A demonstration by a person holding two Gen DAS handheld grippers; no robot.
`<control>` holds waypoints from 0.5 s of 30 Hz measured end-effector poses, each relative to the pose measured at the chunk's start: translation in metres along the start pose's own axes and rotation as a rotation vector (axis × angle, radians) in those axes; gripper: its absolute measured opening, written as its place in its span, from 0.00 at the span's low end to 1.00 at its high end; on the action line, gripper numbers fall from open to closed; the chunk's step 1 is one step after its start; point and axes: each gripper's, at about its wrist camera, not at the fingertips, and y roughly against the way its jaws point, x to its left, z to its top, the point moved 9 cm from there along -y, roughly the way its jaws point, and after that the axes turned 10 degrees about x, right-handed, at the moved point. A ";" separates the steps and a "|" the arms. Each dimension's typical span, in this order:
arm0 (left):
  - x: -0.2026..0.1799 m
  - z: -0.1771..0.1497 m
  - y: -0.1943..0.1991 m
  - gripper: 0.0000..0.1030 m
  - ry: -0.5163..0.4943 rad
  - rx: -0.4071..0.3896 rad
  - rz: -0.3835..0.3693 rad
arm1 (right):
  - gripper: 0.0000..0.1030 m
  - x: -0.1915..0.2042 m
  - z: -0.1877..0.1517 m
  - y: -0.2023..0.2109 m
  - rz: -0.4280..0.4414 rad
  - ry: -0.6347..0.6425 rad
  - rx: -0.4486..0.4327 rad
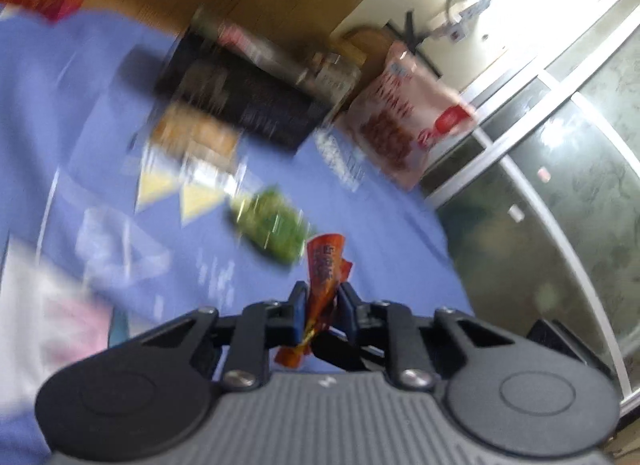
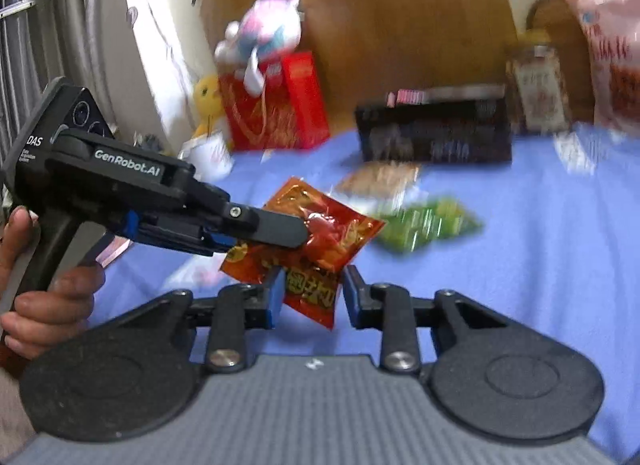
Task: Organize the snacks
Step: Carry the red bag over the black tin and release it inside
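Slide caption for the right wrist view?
Left claw grips a red snack packet between the open right claw pads.

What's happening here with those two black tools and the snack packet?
A person is sorting snacks on a blue cloth with a handheld gripper in each hand. The left gripper is shut on a red packet, held above the cloth. The right gripper has its open jaws around the packet's lower end. A green packet and other snacks lie behind, blurred.

Glossy foil red snack packet (image 2: 320,233) above matt blue cloth (image 2: 520,265)
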 end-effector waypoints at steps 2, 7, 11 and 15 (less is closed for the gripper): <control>-0.009 0.030 0.003 0.17 -0.036 -0.037 -0.005 | 0.33 -0.006 0.026 -0.002 -0.022 0.010 -0.046; -0.025 0.122 -0.001 0.17 -0.109 -0.133 -0.004 | 0.33 -0.034 0.107 -0.019 -0.103 0.067 -0.163; -0.003 0.191 -0.022 0.18 -0.100 -0.170 0.034 | 0.25 -0.067 0.159 -0.062 -0.135 0.068 -0.167; 0.039 0.232 -0.057 0.18 -0.048 -0.148 0.082 | 0.19 -0.091 0.179 -0.118 -0.178 0.106 -0.097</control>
